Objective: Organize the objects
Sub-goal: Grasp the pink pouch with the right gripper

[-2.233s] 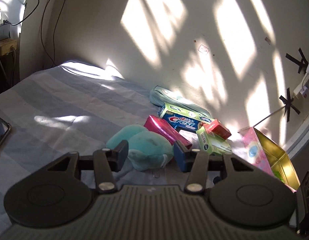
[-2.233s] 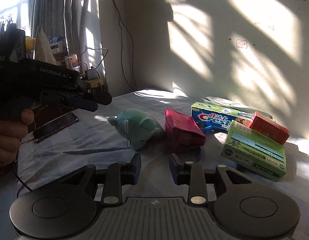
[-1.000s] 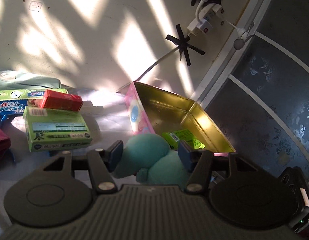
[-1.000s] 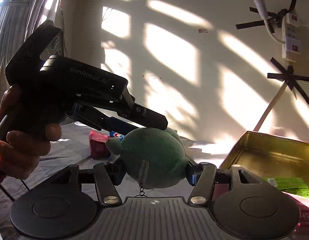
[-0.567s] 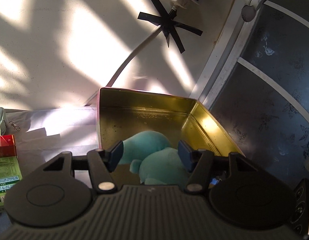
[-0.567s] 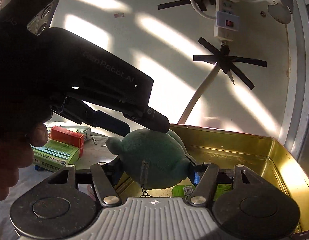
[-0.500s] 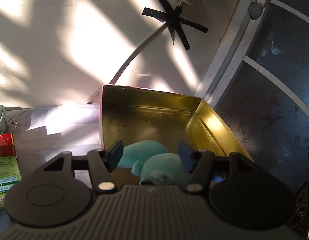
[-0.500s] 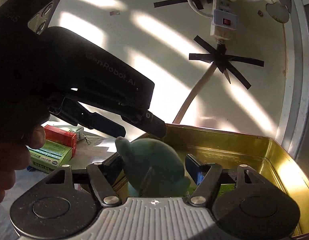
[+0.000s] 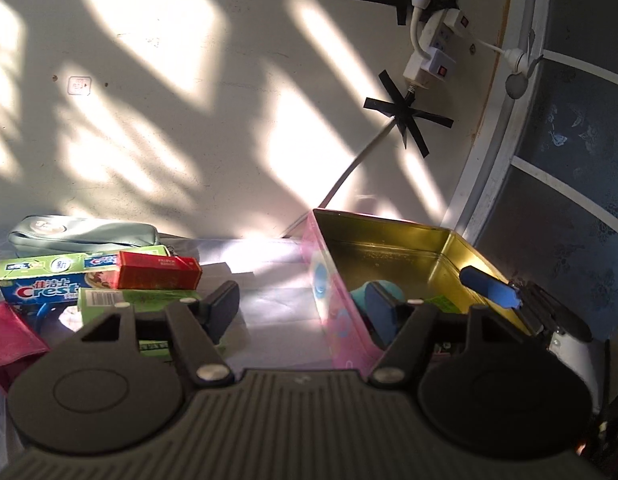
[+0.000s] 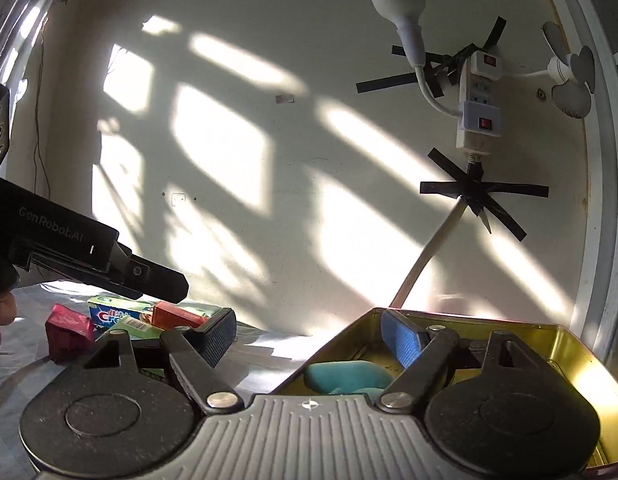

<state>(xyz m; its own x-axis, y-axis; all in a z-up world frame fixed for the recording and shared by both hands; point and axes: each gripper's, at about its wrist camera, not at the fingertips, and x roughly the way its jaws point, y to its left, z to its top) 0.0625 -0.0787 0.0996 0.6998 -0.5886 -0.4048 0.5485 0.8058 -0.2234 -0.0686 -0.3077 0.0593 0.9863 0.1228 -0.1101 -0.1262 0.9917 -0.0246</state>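
**Teal plush lying in the tin; both sets of jaws standing apart**

Item one: my left gripper [image 9: 303, 308], lower centre of the left wrist view. Its jaws have just been opening and are gaping with nothing pressed between them; the pink wall of the tin box [image 9: 329, 280] is showing in the gap.

Item two: my right gripper [image 10: 313, 338], lower centre of the right wrist view. Its jaws have likewise just been widening and are gripping nothing.

Item three: teal plush toy [image 10: 345, 374], resting on the gold floor inside the tin, lower centre-right of the right wrist view, partly hidden behind my right finger. A green packet [image 9: 443, 302] is lying beside it in the tin.

Item four, lower left of the left wrist view, on the bed sheet [image 9: 265, 272]: toothpaste box [image 9: 41, 284], red carton [image 9: 157, 274] sitting on it, green box [image 9: 129, 300] in front, magenta packet [image 9: 13, 336] at the frame edge, pale green pouch [image 9: 81, 234] against the wall.

Item five: power strip [image 10: 479, 112] taped to the wall, upper right.
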